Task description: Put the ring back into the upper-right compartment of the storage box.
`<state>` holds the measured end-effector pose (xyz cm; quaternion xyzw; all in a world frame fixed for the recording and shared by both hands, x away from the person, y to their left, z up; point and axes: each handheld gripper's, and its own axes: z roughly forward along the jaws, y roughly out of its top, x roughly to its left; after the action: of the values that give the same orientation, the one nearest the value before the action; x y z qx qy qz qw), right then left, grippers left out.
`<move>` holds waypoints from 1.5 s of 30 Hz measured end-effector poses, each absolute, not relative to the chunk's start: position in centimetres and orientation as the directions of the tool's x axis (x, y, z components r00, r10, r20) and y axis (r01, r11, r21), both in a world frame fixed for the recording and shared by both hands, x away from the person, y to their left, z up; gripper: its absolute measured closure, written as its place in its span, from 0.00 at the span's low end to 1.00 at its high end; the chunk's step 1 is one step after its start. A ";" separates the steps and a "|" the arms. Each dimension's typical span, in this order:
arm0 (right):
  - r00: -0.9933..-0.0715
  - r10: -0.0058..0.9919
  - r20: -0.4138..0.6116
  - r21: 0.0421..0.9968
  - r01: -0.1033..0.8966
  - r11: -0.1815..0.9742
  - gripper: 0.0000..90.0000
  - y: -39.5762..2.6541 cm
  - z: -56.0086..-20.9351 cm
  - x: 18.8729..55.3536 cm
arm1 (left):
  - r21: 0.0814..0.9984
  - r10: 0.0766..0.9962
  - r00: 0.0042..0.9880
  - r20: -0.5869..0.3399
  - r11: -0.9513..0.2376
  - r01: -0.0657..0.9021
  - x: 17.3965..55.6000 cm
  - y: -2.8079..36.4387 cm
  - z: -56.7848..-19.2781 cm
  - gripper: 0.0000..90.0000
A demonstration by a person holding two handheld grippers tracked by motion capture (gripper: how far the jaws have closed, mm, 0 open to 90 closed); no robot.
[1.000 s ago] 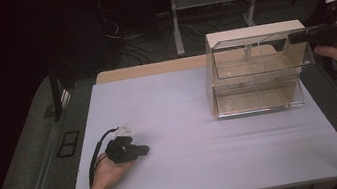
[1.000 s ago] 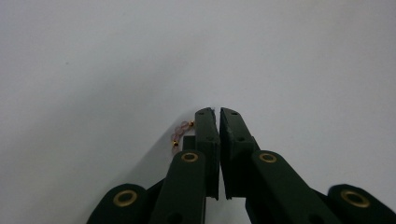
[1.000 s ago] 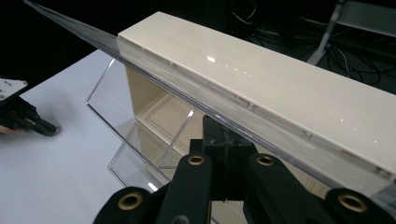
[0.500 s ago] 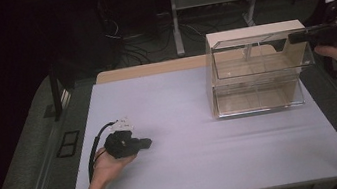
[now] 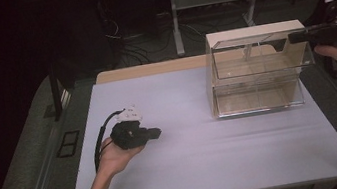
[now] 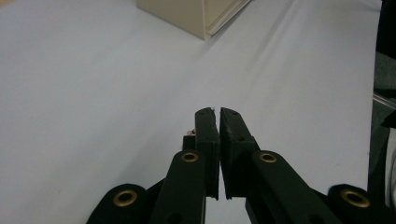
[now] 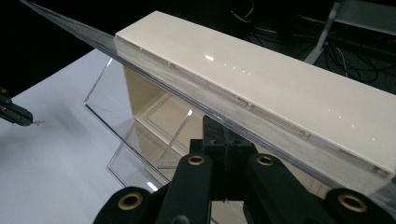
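Dark all round, with only the white table (image 5: 203, 170) lit. At its far right, a display box (image 5: 253, 31) with a beige back. Propped open by the right gripper (image 5: 294, 37): pressed tight on the edge of the clear flap (image 5: 262, 55), holding it raised, probably to leave the inside free for loading. Over the table's left part, well apart from the box, the left gripper (image 5: 157, 134), pressed together too (with a tiny reddish speck (image 7: 38, 122) at the tip, too small to tell whether pinched). Presumably meant for the box.

Clear-lidded beige box (image 5: 255, 76), lid raised, far right.
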<state>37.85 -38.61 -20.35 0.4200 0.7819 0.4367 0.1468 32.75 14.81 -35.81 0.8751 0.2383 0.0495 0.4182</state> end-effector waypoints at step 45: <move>-0.599 0.788 0.143 0.798 0.541 0.266 1.00 -38.5 -20.1 38.1 | 0.811 0.266 0.962 -0.064 -0.547 0.205 34.7 0.2 -26.3 0.96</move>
<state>38.06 -38.55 -20.11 0.4244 0.7828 0.4321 0.1429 34.73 0.20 -26.28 0.8790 0.1339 0.0330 0.4565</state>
